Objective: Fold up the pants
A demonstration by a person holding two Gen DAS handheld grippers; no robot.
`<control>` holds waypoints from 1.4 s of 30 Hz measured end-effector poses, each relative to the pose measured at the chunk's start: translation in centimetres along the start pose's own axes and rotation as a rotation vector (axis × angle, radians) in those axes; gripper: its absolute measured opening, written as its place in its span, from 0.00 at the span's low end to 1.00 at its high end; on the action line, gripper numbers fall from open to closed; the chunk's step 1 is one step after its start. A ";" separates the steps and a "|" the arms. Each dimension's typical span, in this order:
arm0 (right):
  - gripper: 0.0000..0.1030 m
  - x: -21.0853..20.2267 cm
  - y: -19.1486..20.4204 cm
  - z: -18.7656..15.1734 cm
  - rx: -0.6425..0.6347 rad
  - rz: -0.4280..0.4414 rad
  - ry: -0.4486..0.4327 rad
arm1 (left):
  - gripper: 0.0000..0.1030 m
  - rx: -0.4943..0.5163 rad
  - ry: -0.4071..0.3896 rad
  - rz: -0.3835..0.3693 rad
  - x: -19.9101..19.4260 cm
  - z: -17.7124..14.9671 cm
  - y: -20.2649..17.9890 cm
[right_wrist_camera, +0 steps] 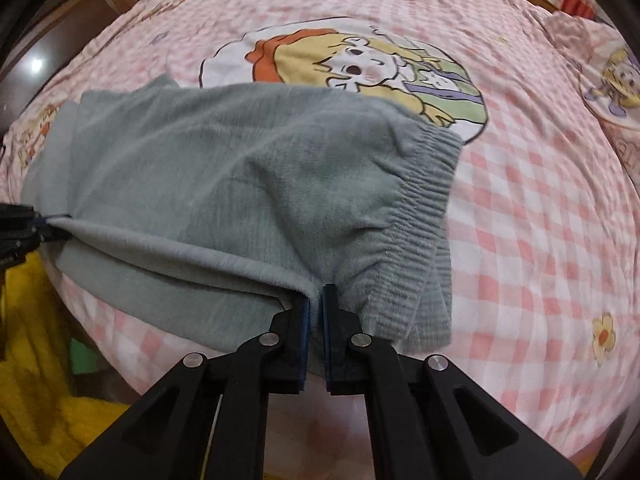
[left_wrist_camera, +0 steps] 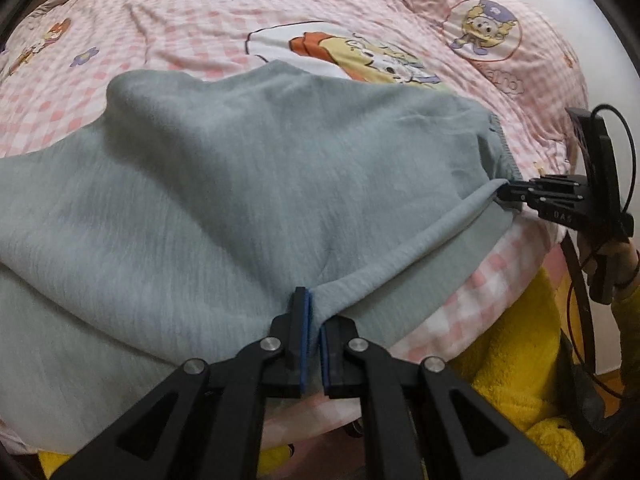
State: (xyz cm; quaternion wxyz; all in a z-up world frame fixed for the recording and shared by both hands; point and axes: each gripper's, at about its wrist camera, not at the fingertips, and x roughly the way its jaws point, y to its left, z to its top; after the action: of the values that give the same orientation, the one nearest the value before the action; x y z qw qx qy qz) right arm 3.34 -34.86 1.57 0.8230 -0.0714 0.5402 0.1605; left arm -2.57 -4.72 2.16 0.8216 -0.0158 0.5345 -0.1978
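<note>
Grey-green fleece pants [left_wrist_camera: 248, 184] lie across a pink checked bedspread [left_wrist_camera: 192, 28] with cartoon prints. My left gripper [left_wrist_camera: 313, 300] is shut on the near edge of the pants, fabric pinched between its blue pads. My right gripper [left_wrist_camera: 502, 192] shows at the right of the left wrist view, shut on the same edge near the waistband. In the right wrist view my right gripper [right_wrist_camera: 316, 300] pinches the pants [right_wrist_camera: 248, 176] beside the ribbed elastic waistband [right_wrist_camera: 416, 208]. My left gripper [right_wrist_camera: 44, 226] holds the edge at far left. The edge runs taut between them.
The bedspread [right_wrist_camera: 540, 208] stretches beyond the pants, with open bedding to the right. A yellow fluffy garment [left_wrist_camera: 520, 344] on the person stands at the bed's near edge. A hand [left_wrist_camera: 616, 264] holds the right gripper's handle. Wooden furniture [right_wrist_camera: 92, 4] lies beyond the bed.
</note>
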 end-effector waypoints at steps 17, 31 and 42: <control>0.28 -5.4 -6.0 -4.0 0.559 0.052 -0.080 | 0.04 0.080 -0.072 0.032 0.1 -1.0 -0.7; 0.28 -1.1 -5.4 -2.0 0.642 0.080 -0.051 | 0.04 0.080 -0.085 0.066 -0.1 -1.2 -1.1; 0.13 -5.5 -5.0 -1.9 0.627 -0.025 -0.248 | 0.04 0.151 -0.110 0.056 -2.9 -1.5 -3.3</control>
State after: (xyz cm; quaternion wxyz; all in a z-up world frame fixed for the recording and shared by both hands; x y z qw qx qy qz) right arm 1.39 -41.12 5.50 0.8662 0.1986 0.4583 -0.0158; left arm -5.92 -6.52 4.82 0.8538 0.0502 0.4722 -0.2135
